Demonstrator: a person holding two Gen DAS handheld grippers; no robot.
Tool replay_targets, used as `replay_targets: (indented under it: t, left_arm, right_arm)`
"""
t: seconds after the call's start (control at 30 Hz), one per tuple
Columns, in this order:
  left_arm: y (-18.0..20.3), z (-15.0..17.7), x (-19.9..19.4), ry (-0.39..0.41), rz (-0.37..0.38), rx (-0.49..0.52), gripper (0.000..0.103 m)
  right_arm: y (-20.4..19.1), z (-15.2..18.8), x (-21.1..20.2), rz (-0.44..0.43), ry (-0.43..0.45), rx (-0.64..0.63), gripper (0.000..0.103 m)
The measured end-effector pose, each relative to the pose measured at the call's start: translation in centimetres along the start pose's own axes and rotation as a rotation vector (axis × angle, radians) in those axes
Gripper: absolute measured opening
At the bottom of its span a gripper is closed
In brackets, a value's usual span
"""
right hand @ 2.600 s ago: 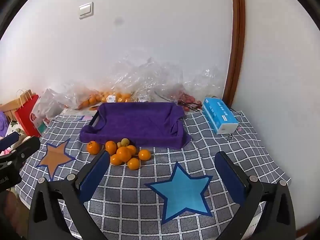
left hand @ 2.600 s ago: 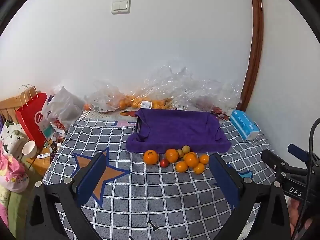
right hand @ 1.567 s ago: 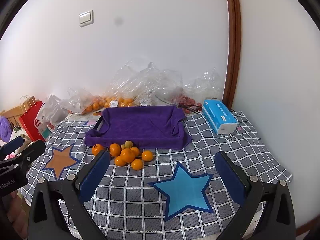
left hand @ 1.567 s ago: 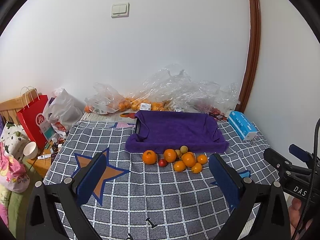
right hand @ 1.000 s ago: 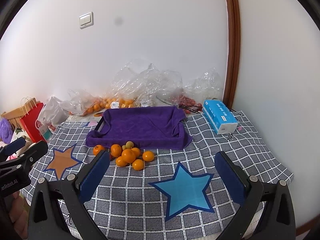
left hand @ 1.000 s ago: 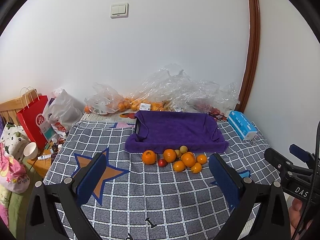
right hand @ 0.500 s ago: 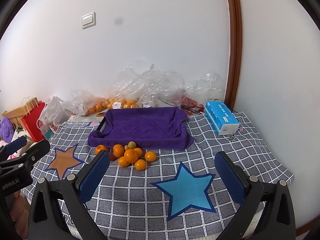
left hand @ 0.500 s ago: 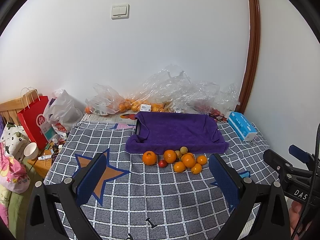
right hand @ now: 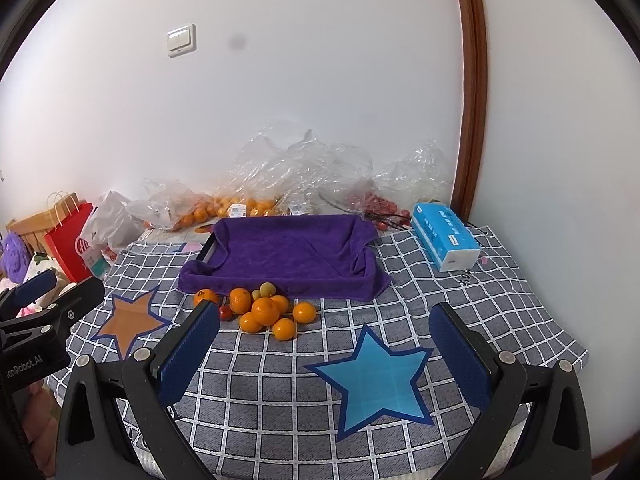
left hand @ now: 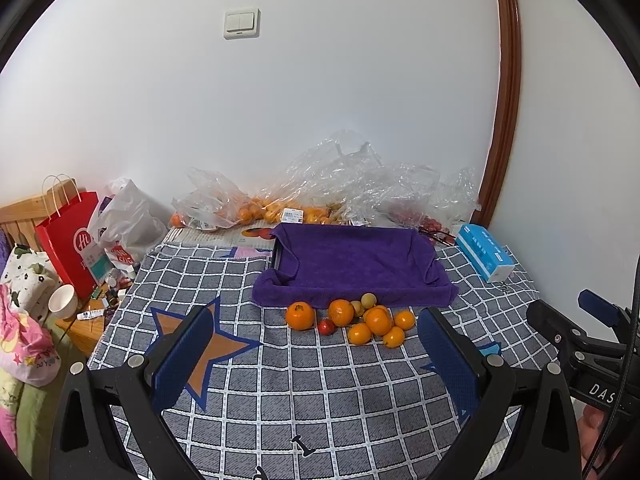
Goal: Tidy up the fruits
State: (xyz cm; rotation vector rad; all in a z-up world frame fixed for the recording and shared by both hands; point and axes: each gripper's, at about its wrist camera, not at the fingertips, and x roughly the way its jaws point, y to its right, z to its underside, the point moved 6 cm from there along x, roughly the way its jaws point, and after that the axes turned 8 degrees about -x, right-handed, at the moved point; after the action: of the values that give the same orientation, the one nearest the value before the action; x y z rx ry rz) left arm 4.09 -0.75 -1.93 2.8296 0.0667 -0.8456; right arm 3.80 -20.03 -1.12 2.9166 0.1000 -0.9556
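A pile of several oranges [left hand: 376, 320] [right hand: 266, 311], with a small red fruit [left hand: 326, 326] and a pale green fruit [left hand: 368, 300], lies on the checked cloth just in front of a tray lined with a purple towel [left hand: 356, 266] [right hand: 288, 256]. The tray holds nothing. My left gripper [left hand: 316, 356] is open and empty, held back from the pile near the table's front. My right gripper [right hand: 326, 348] is open and empty, to the right of the pile over a blue star. Each gripper shows at the edge of the other's view.
Clear plastic bags with more oranges [left hand: 272, 210] and red fruit [right hand: 380, 204] lie along the wall behind the tray. A blue tissue box [left hand: 484, 258] [right hand: 446, 242] sits at the right. A red paper bag [left hand: 70, 244], a white bag and a cup stand off the table's left.
Both views have shifted slightly; the fruit pile and tray sit a little farther off than at first. Both grippers stay open and empty.
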Motion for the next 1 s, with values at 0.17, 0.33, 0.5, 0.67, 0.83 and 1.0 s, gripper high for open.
replay_targets:
  t: [0.17, 0.33, 0.5, 0.67, 0.83, 1.0]
  left_arm:
    - [0.0, 0.1, 0.0, 0.001, 0.0, 0.001, 0.103]
    - [0.1, -0.1, 0.1, 0.003, 0.001, 0.005, 0.103]
    - [0.0, -0.1, 0.1, 0.006, 0.002, 0.004, 0.103]
    - [-0.3, -0.4, 0.5, 0.008, 0.005, -0.006, 0.103]
    - [-0.5, -0.6, 1.5, -0.001, 0.007, -0.005, 0.103]
    - [-0.8, -0.6, 2.9, -0.008, 0.001, -0.003, 0.103]
  right_arm:
    - [-0.2, 0.0, 0.0, -0.003, 0.002, -0.005, 0.103]
    - [-0.2, -0.1, -0.1, -0.003, 0.005, -0.003, 0.103]
    - [-0.2, -0.3, 0.1, -0.005, 0.009, 0.001, 0.103]
    - [-0.4, -0.6, 0.7, -0.028, 0.01, 0.005, 0.103]
    - [-0.9, -0.9, 2.1, -0.029, 0.003, -0.006, 0.103]
    - [-1.2, -1.1, 3.6, -0.024, 0.004, -0.012, 0.103]
